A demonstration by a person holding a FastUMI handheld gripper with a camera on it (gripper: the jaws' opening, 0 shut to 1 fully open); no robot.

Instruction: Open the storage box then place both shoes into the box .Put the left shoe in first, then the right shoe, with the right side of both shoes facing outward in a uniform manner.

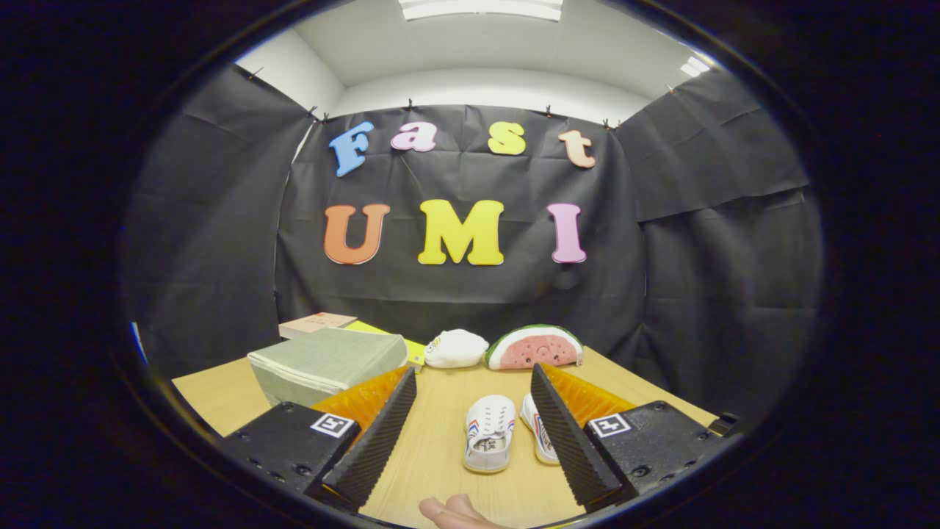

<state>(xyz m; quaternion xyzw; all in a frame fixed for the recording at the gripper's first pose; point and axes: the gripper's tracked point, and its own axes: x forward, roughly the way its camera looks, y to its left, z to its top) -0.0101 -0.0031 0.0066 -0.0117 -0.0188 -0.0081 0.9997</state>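
Two small white shoes with red and blue stripes lie side by side on the wooden table (440, 441), toes pointing away. One shoe (490, 432) sits in the gap between my fingers. The other shoe (538, 435) lies to its right, partly hidden behind the right finger. A grey-green fabric storage box (327, 365) with its lid closed stands beyond the left finger. My gripper (474, 419) is open, held above the table and touching nothing.
Behind the box lie a yellow book (382, 334) and a pinkish book (317, 323). A white plush (455, 348) and a watermelon-slice plush (534, 347) sit at the table's far edge. A person's fingertips (455, 512) rest on the table's near edge.
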